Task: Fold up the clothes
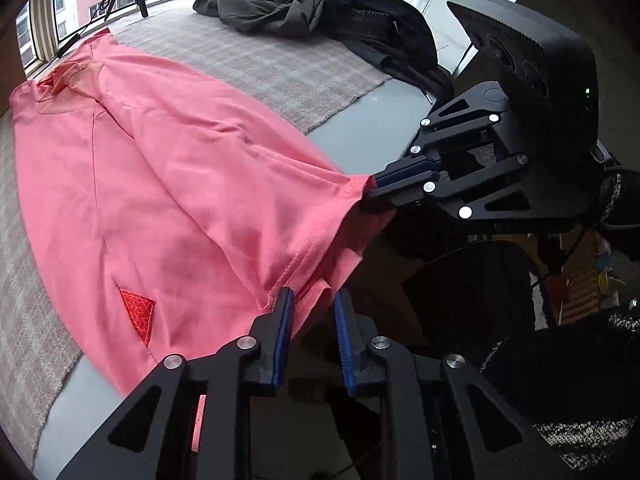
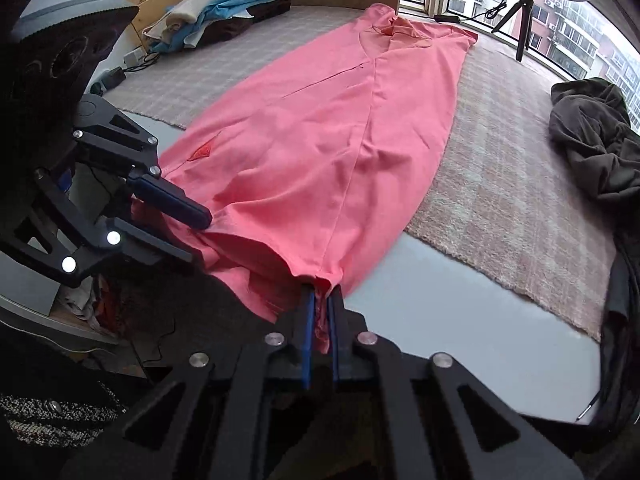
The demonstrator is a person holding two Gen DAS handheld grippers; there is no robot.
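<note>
A pink shirt lies stretched flat across the rug, collar at the far end, with a red triangular patch near its hem. My right gripper is shut on one hem corner, and pink cloth is bunched between its blue pads. In the left wrist view the right gripper pulls that corner taut off the table edge. My left gripper stands open at the other hem corner. Its fingers are well apart and the hem edge reaches in between the tips.
A beige checked rug covers a grey table. A crumpled pile of dark clothes sits to the right. A stack of folded clothes is at the far left, and a tripod stands by the windows.
</note>
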